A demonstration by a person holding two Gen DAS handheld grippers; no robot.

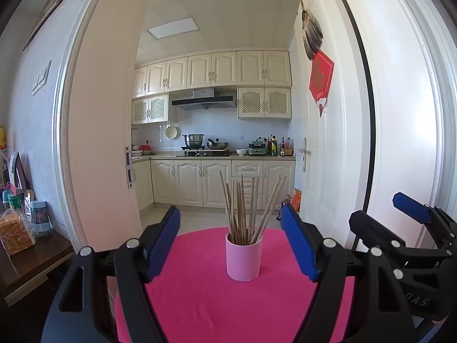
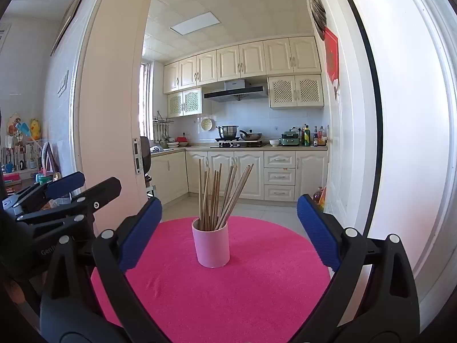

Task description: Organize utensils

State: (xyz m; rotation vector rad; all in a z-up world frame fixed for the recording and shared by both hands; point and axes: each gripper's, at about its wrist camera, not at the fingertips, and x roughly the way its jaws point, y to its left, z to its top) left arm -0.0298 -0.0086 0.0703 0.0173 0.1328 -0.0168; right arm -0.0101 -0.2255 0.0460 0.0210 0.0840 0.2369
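A pink cup (image 1: 243, 260) stands upright on a round pink mat (image 1: 200, 300), toward the mat's far edge and roughly on its middle line, well clear of the rim on all sides. A bundle of wooden chopsticks (image 1: 245, 208) stands in the cup with its lower ends hidden inside. Their long axes run close to vertical, tips up. Most lean only slightly; a few on the right side tilt out to the upper right, and one on the left tilts to the upper left, so the bundle fans open at the top. From the right wrist view the same cup (image 2: 211, 245) holds the chopsticks (image 2: 220, 197) in the same fan, the outermost ones slanting up and to the right.

The left gripper (image 1: 231, 245) is held level in front of the cup, aimed at it. Its jaws stand wide apart with nothing between the blue pads; the cup sits beyond the fingertips, untouched. The right gripper (image 2: 228, 231) is likewise level and aimed at the cup, jaws spread very wide and holding nothing, pads clear of cup and chopsticks. Each gripper shows at the edge of the other's view, side by side over the near part of the mat.

Behind the mat an open doorway gives onto a kitchen (image 1: 211, 143) with cream cabinets and pots on a stove.
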